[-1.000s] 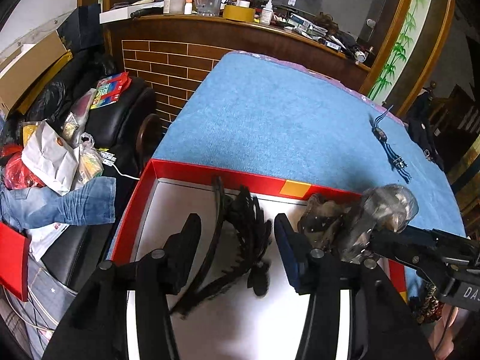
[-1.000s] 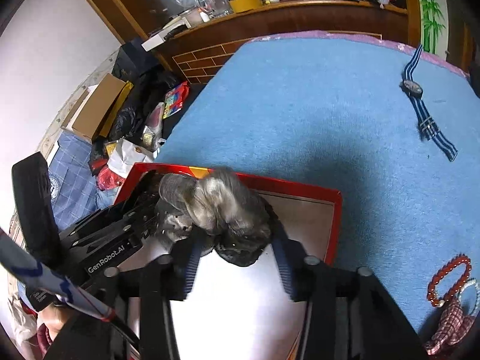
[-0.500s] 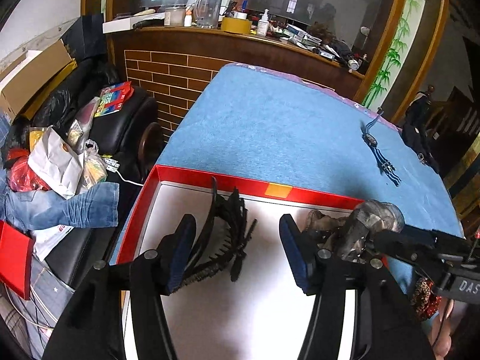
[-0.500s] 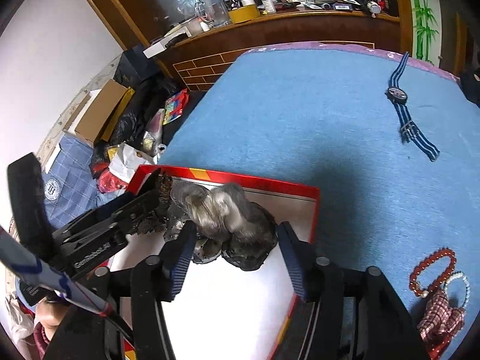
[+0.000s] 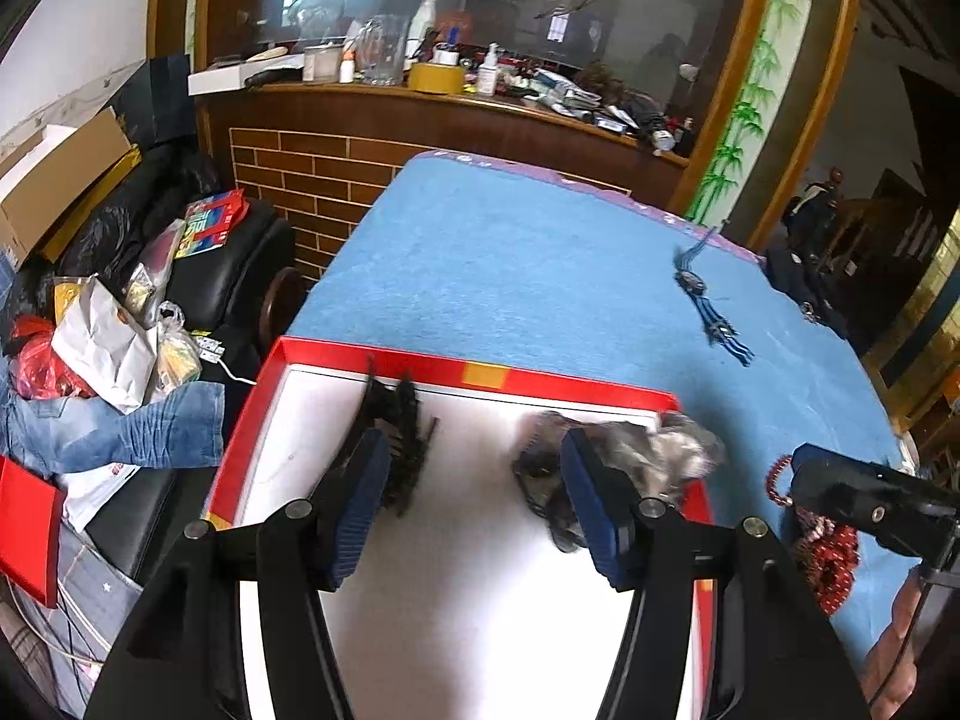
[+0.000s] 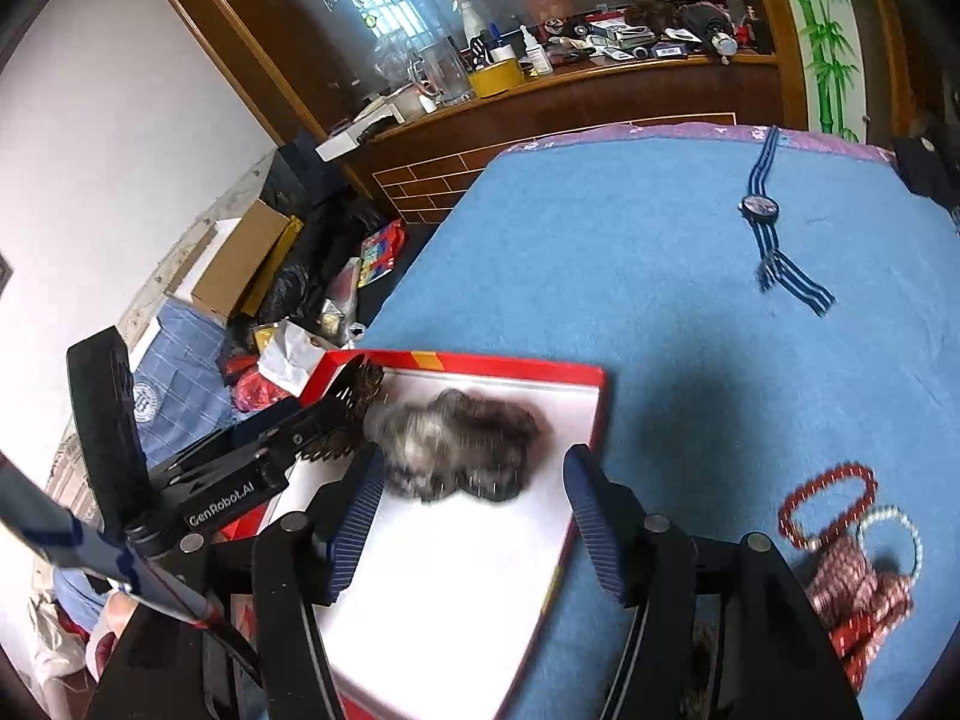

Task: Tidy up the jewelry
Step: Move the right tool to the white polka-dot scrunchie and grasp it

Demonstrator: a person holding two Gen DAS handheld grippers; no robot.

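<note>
There is one red box [image 6: 602, 414] with a white floor, and in it lie two hair pieces: one black hair clip [image 5: 401, 438] at 10 o'clock and one grey furry scrunchie [image 6: 456, 447] at 2 o'clock. On the blue cloth [image 6: 600, 252] I count one striped watch [image 6: 761, 209] at 1 o'clock. At 4 o'clock lie one red bead bracelet [image 6: 825, 501], one white bead bracelet [image 6: 888, 534] and one red patterned band [image 6: 852, 591], partly blurred.
</note>
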